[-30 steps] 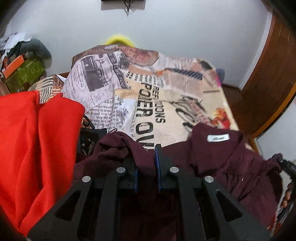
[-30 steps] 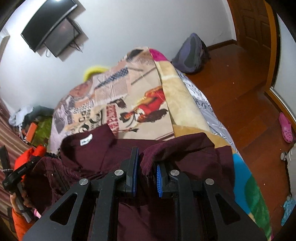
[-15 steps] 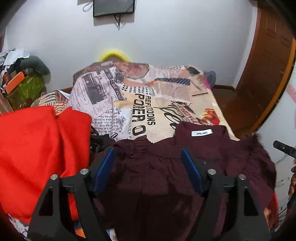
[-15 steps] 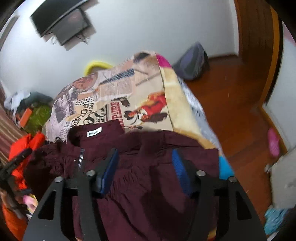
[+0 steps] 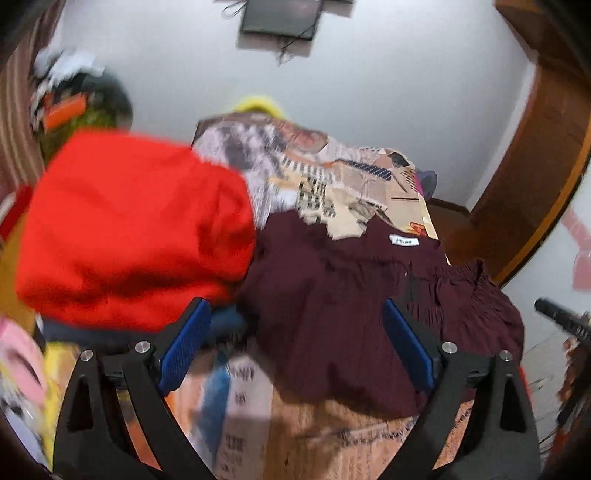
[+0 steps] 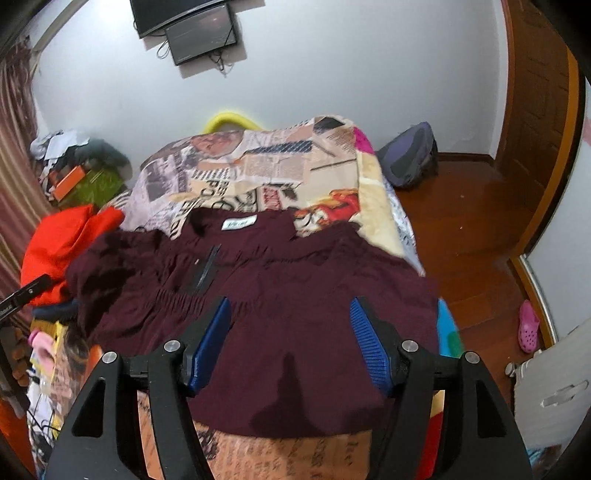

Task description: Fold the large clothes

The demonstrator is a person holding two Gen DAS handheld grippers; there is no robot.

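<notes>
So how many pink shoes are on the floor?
1. The pink shoe lies on the wooden floor to the right of the bed, near the wall. Its pair may be hidden out of view.

A bedroom in a home. A bed point(image 6: 373, 192) covered with a newspaper-print blanket point(image 6: 258, 173) fills the room's middle. A flat television point(image 6: 195, 26) hangs on the white wall. The wooden floor point(image 6: 461, 221) holds a backpack point(image 6: 410, 155) and a pink clog point(image 6: 528, 326), by a wooden door point(image 6: 535, 92). Clothes lie piled on the bed.
</notes>
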